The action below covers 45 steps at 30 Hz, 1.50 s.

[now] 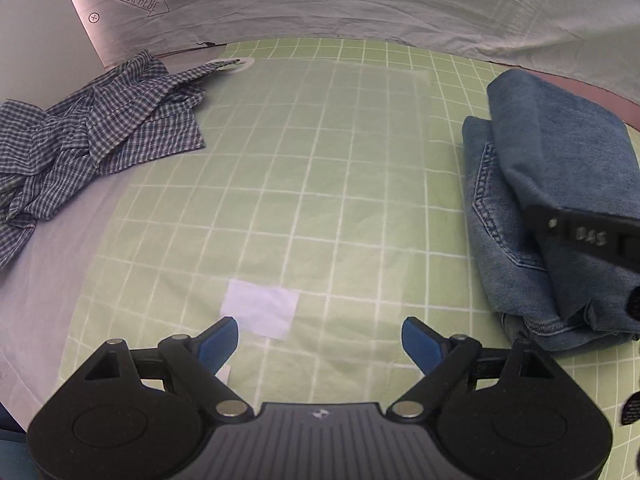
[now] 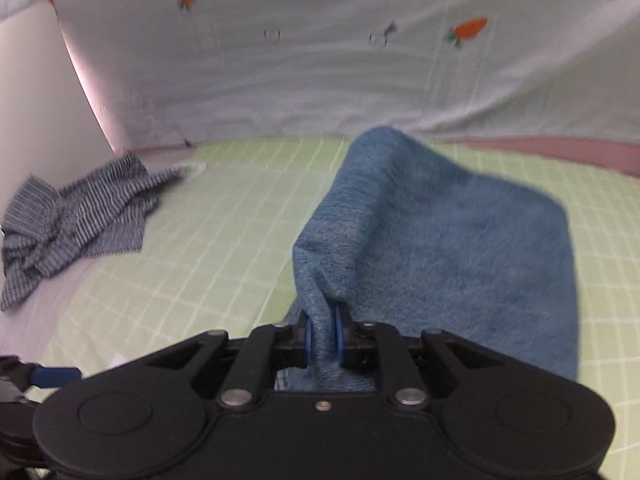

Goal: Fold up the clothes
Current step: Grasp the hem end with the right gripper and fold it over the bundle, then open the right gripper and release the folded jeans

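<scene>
Two garments are seen on the green checked sheet [image 1: 320,184]: folded blue jeans [image 1: 560,200] at the right and a crumpled blue-and-white checked shirt [image 1: 88,136] well apart at the far left. A fold of the jeans [image 2: 440,240] is pinched between the blue pads [image 2: 307,336] of the right gripper [image 2: 323,334], whose fingers are pressed together on the denim, and the cloth is lifted into a peak. The left gripper [image 1: 320,340] is held with its fingers spread wide over bare sheet, nothing between them. A small white paper patch [image 1: 260,308] lies just ahead of it. A pale carrot-printed cloth [image 1: 360,4] forms the backdrop.
</scene>
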Each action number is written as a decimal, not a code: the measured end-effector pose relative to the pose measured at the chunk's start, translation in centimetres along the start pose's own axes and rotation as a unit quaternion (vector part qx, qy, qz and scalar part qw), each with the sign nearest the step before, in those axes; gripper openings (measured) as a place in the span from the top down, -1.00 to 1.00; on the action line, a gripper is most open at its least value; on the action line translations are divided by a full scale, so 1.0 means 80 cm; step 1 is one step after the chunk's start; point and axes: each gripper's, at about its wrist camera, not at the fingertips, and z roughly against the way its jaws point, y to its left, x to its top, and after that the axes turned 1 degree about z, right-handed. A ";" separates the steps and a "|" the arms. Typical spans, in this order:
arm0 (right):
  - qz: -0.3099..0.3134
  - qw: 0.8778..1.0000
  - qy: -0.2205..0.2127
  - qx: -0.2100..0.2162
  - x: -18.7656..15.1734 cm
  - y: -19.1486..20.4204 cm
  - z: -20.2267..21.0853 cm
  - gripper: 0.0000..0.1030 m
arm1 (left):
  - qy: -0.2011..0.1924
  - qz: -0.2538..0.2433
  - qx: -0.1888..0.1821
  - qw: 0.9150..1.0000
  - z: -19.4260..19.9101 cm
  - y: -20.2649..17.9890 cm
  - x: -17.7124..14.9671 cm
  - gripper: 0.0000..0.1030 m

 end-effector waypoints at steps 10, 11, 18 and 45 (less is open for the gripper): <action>-0.041 0.998 -0.018 0.035 -0.006 0.011 0.018 -0.15 | 0.001 -0.007 -0.014 1.000 -0.003 -0.010 0.008 -0.73; -0.046 0.998 -0.024 0.032 -0.008 0.006 0.026 -0.21 | -0.001 -0.007 -0.017 1.000 -0.002 -0.016 0.010 -0.73; -0.096 0.993 -0.067 -0.010 -0.012 -0.066 0.079 -0.53 | -0.021 0.009 -0.042 0.999 0.006 -0.064 0.028 -0.74; -0.183 0.983 0.026 -0.005 -0.008 -0.229 -0.014 -0.93 | 0.083 0.128 -0.193 0.969 -0.114 -0.135 0.097 -0.99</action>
